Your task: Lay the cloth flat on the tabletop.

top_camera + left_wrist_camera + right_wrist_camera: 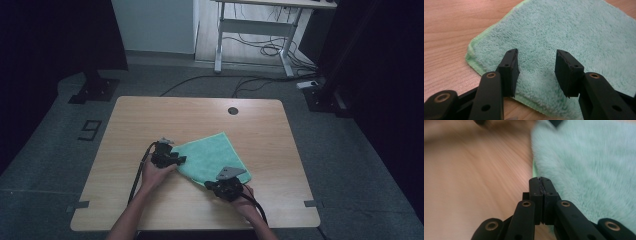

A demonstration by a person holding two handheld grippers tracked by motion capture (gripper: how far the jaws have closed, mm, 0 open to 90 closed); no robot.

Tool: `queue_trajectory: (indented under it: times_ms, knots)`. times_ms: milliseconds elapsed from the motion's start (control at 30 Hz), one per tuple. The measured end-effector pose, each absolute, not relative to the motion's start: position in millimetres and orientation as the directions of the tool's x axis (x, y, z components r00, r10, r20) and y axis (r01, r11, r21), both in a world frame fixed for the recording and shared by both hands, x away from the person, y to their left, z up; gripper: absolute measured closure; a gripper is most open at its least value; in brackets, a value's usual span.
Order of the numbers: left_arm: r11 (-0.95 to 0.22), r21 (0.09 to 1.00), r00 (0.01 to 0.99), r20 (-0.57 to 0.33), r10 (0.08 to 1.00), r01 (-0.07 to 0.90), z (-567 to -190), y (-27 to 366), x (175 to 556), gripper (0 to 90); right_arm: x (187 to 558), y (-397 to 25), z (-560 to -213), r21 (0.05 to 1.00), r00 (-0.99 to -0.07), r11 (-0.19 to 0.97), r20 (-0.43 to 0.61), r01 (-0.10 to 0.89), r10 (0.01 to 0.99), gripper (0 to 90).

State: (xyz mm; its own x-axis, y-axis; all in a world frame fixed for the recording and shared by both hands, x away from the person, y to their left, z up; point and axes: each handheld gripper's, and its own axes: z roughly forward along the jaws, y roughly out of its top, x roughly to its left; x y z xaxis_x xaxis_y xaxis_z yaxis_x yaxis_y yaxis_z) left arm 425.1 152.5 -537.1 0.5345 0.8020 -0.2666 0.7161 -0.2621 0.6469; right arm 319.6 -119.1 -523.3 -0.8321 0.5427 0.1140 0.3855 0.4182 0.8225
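Note:
A mint-green terry cloth (212, 155) lies flat on the wooden table (165, 115), turned like a diamond. My left gripper (181, 160) is at the cloth's left corner. In the left gripper view that gripper (536, 66) is open, its jaws low over the cloth (574, 32) just inside the hemmed corner, with nothing between them. My right gripper (210, 185) is at the cloth's near edge. In the blurred right gripper view that gripper (540, 181) is shut, right beside the cloth (594, 165) hem. I see no fabric between the pads.
A round cable hole (233, 110) sits near the table's far edge. Bare wood surrounds the cloth on all sides. Beyond the table stand a white desk frame (255, 30), floor cables (250, 80) and dark stand bases (92, 90).

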Motion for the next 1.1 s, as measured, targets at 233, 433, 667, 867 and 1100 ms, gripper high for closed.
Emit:
queue_trajectory:
  times_ms: [233,433,667,867,1100]
  knots:
    - [-0.259,0.641,0.526,-0.266,0.808,0.722,-536.3,150.4,426.9,53.4,344.2,-148.9,-500.7,0.867,-0.763,0.286,0.151,0.407,0.628,88.9]
    - [-0.256,0.644,0.527,-0.268,0.807,0.721,-536.7,150.5,427.4,53.5,380.1,-162.1,-527.0,0.797,-0.682,0.242,0.267,0.553,0.681,86.9]
    - [-0.258,0.645,0.53,-0.27,0.804,0.72,-536.9,151.2,427.4,53.5,370.9,-160.6,-531.9,0.781,-0.697,0.243,0.314,0.576,0.645,87.4]
    - [-0.259,0.644,0.53,-0.269,0.804,0.72,-536.8,151.2,427.7,53.4,317.9,-144.1,-517.0,0.811,-0.843,0.377,0.241,0.447,0.48,85.5]
    - [-0.261,0.644,0.527,-0.262,0.808,0.719,-536.6,149.8,427.7,53.0,316.0,-152.4,-516.0,0.845,-0.823,0.365,0.143,0.39,0.55,61.6]
